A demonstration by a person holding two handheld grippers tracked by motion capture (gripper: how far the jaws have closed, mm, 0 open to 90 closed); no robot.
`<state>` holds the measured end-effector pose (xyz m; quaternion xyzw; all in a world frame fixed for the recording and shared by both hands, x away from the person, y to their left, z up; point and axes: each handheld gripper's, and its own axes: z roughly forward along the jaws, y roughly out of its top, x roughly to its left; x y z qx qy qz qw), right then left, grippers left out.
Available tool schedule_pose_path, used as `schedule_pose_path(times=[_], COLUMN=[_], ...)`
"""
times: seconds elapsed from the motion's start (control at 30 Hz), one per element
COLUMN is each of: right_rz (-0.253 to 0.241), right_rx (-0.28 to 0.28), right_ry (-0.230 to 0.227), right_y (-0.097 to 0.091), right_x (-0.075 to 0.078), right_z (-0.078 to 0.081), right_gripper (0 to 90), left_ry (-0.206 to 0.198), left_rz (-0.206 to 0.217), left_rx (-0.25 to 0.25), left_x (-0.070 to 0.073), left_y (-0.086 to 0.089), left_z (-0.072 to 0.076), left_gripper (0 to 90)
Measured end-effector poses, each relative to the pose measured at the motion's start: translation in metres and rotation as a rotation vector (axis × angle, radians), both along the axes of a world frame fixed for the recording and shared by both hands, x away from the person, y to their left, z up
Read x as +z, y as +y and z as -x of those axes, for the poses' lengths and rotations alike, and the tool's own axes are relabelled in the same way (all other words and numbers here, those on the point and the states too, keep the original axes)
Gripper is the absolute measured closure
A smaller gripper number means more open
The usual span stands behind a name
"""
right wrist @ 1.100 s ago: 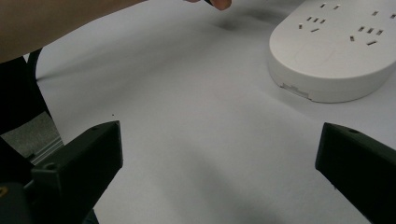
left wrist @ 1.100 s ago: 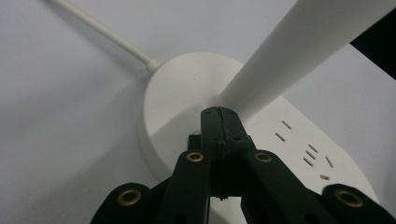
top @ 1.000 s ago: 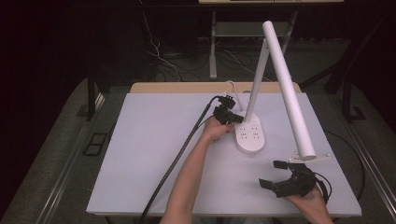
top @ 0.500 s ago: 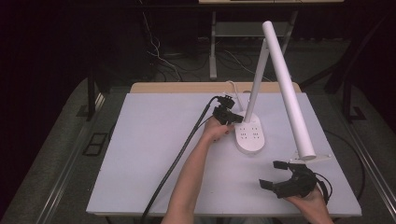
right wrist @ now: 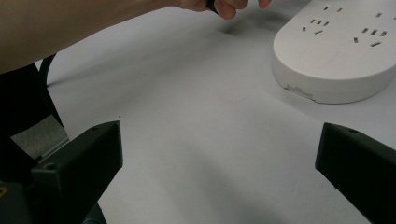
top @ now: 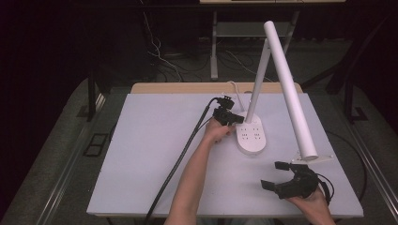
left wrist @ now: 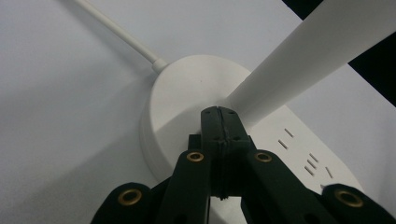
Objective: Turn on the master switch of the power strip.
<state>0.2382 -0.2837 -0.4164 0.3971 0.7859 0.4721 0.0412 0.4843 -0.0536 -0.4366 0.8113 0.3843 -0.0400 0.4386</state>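
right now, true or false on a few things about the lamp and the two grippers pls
1. The left gripper has its jaws shut, tips on the lamp base. True.
2. The right gripper grips the lamp's cord. False: its jaws are open over bare table.
3. The lamp base has socket slots on top. True.
4. The lamp head lies flat on the table. False: it slants above it.
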Motion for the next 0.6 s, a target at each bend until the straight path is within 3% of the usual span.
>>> schedule_pose_path(times=[0.17, 0.23, 0.27, 0.33, 0.43, 0.6], right_rz=[0.002, 0.001, 0.002, 0.003, 0.005, 0.008], right_rx=[0.0, -0.003, -0.003, -0.002, -0.004, -0.007], right_ry=[-0.002, -0.002, -0.001, -0.004, 0.002, 0.003], right_y=[0.0, 0.0, 0.0, -0.001, -0.001, -0.002], right_x=[0.0, -0.001, -0.001, -0.001, -0.001, -0.002], right_z=[0.0, 0.0, 0.0, -0.001, -0.002, -0.002], right_gripper=[0.3, 0.3, 0.3, 0.2, 0.3, 0.3], left_ry=[-0.016, -0.068, -0.074, -0.088, -0.099, -0.103], left_rz=[0.008, -0.017, -0.012, -0.055, -0.03, -0.014], left_rx=[0.012, 0.031, 0.031, 0.038, 0.056, 0.034], left_x=[0.001, 0.002, 0.003, 0.006, 0.007, 0.017], left_y=[-0.001, -0.002, -0.002, -0.001, 0.003, 0.014], left_z=[0.002, 0.006, 0.007, 0.009, 0.008, 0.007], left_gripper=[90.0, 90.0, 90.0, 90.0, 90.0, 90.0])
